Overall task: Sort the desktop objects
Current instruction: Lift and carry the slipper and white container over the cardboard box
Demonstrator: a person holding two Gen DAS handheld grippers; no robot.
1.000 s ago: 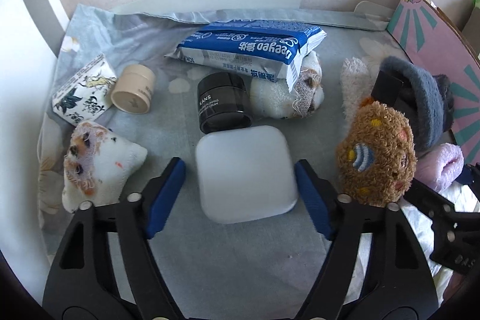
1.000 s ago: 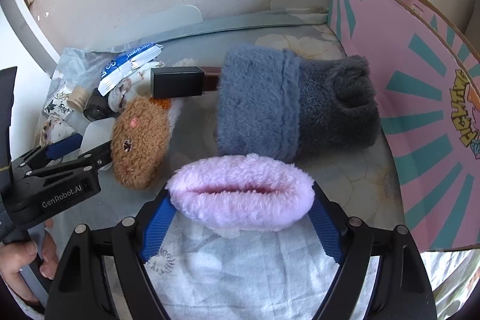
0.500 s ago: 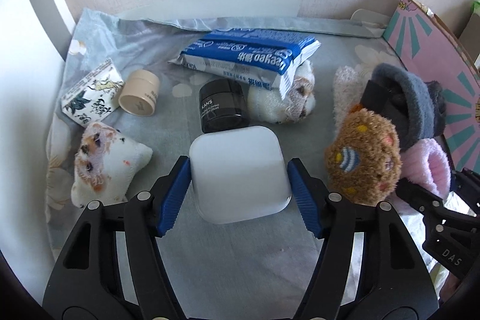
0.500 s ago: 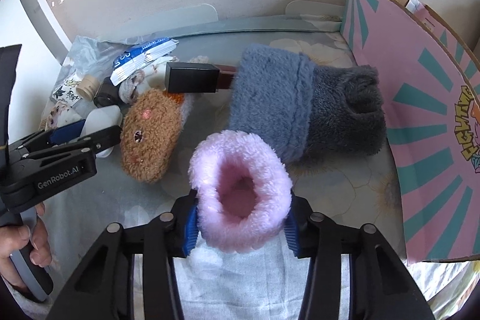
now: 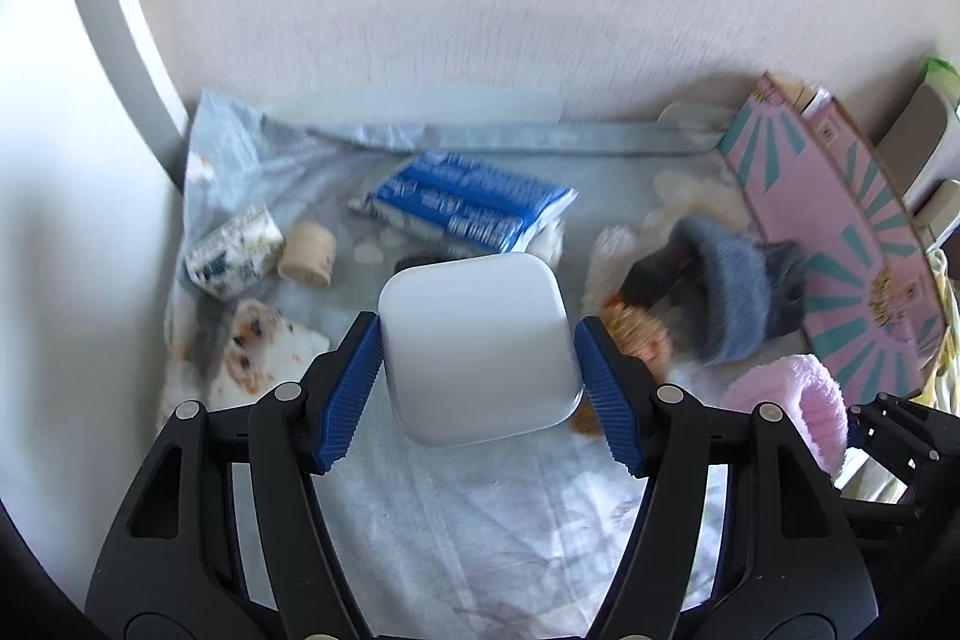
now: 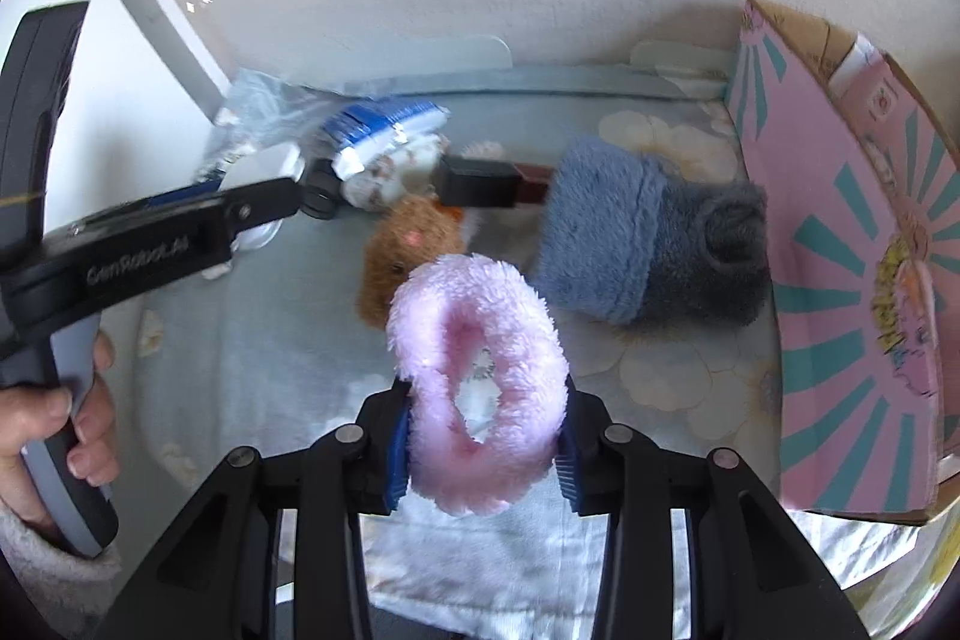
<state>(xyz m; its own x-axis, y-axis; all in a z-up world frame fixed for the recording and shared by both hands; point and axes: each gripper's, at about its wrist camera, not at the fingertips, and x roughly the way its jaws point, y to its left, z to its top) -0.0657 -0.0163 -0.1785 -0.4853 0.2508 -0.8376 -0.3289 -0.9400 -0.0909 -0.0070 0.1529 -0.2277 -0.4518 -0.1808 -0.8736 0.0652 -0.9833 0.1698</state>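
Observation:
My left gripper (image 5: 478, 340) is shut on a white rounded square box (image 5: 474, 304) and holds it up off the cloth; its blue pads press the box's two sides. In the right wrist view the same gripper (image 6: 270, 202) reaches in from the left with the box (image 6: 264, 163). My right gripper (image 6: 483, 433) has its jaws closing on a pink fluffy ring (image 6: 420, 316), squeezed upright between the pads and held above the cloth. The ring (image 5: 798, 400) also shows at lower right in the left wrist view.
On the flowered cloth lie a blue packet (image 5: 474, 214), a beige jar (image 5: 309, 253), a patterned small box (image 5: 234, 250), a cat plush (image 5: 264, 346), a brown plush (image 6: 414, 250), a black box (image 6: 480, 184) and a grey fluffy sock (image 6: 648, 244). A pink carton (image 6: 852, 244) stands at the right. A hand (image 6: 54, 418) holds the left gripper.
Both grippers have risen. The white box has left the cloth in the left gripper. The right jaws have closed in, squeezing the pink ring from a wide flat shape into an upright loop.

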